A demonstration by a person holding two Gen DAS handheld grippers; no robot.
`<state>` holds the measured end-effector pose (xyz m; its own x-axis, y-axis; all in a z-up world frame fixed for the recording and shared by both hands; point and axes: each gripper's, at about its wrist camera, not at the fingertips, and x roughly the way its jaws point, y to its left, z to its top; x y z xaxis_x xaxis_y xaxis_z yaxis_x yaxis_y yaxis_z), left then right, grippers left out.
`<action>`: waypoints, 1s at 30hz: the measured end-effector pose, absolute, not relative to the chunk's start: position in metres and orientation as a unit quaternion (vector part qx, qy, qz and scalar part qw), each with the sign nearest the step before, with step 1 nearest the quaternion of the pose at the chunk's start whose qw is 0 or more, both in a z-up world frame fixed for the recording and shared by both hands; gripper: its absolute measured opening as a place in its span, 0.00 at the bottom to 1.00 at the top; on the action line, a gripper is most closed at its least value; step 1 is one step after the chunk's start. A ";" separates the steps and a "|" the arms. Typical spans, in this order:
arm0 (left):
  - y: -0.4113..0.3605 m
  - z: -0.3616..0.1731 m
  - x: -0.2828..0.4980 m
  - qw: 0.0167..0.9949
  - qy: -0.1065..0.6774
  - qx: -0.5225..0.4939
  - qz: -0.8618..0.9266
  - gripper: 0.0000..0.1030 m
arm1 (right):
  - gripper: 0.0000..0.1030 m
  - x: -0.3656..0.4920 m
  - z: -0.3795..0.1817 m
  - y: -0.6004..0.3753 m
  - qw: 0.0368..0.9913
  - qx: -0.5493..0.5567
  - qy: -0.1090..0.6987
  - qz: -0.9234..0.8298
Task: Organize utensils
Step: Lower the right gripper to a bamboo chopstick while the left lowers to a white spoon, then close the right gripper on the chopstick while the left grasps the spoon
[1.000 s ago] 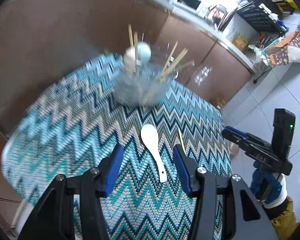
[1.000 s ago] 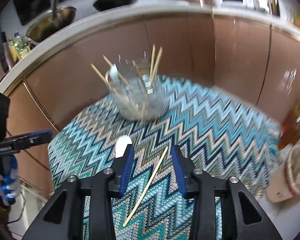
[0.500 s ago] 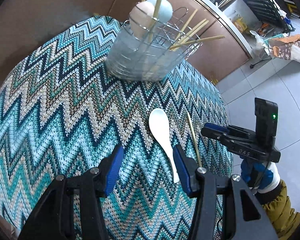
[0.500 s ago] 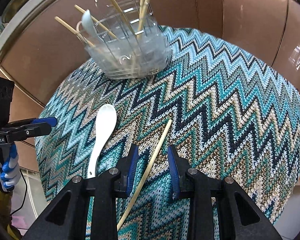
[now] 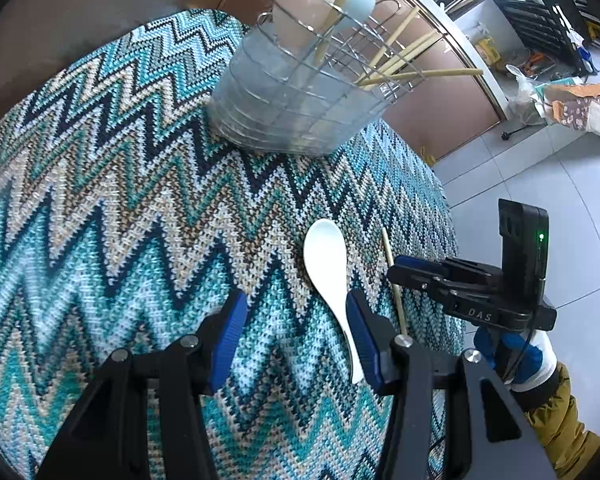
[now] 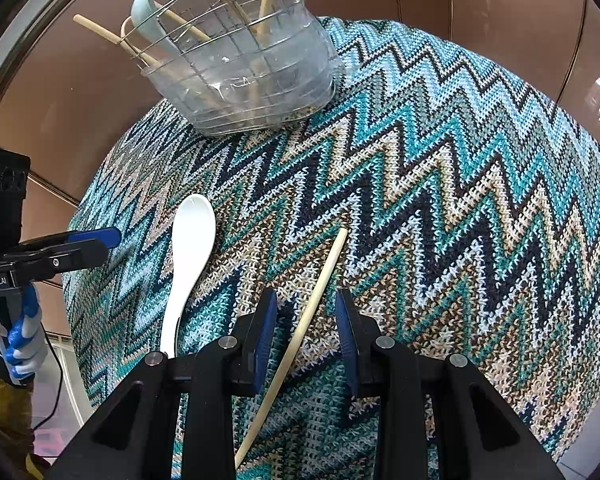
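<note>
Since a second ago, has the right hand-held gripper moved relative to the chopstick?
Yes. The right hand-held gripper has come down and in toward the chopstick: the fixed wire basket slid up its view, and the chopstick now lies between narrower jaws, untouched.

The lower end of the white spoon [image 5: 327, 268] is hidden behind the left gripper [image 5: 296, 332] in the left wrist view, and in the right wrist view its handle tip slips behind the right gripper [image 6: 306, 328]. The chopstick [image 6: 300, 340] on the cloth runs under that gripper's body near its lower stretch. The utensils in the wire basket [image 5: 300, 92] are cut off by the top edge, and the items on the far shelves are too small to tell.
</note>
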<state>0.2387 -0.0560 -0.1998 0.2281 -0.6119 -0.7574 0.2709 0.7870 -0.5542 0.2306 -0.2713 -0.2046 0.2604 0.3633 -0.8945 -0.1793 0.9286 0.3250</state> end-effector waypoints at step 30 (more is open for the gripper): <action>-0.120 -0.229 0.269 0.753 0.576 -0.162 -0.275 0.19 | 0.16 0.253 -0.206 -0.272 0.759 0.077 0.620 0.186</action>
